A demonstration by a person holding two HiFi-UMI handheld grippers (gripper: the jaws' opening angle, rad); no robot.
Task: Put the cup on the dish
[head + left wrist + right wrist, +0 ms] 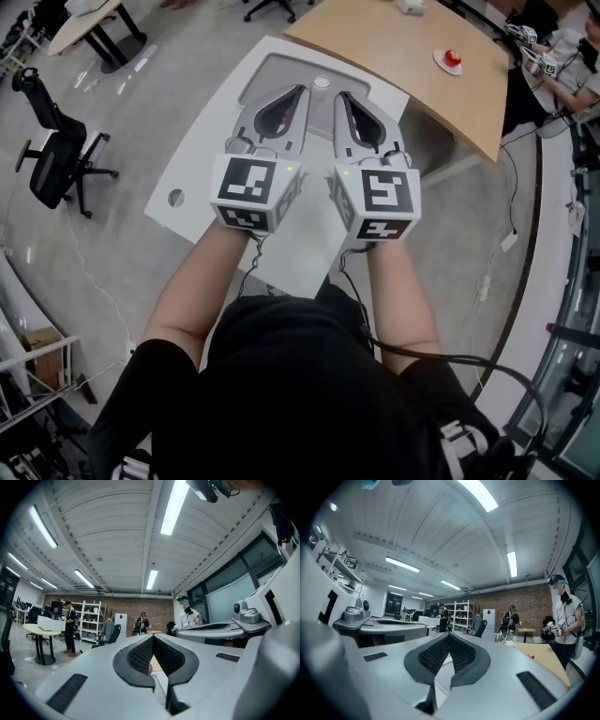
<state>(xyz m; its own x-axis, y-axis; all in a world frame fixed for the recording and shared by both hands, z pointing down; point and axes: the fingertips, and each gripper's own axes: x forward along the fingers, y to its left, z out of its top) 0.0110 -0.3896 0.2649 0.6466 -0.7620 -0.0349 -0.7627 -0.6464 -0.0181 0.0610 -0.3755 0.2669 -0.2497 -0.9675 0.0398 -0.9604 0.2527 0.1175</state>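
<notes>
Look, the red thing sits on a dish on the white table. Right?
No. The red thing does sit on a dish, but that dish is on the wooden table, not the white table. The head view shows it.

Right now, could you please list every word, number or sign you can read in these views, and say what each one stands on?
No words or numbers can be read in any view.
Marker cubes: black-and-white square patterns only, no lettering.
White panel in front of the brick wall: a red mark, too small to read.
</notes>
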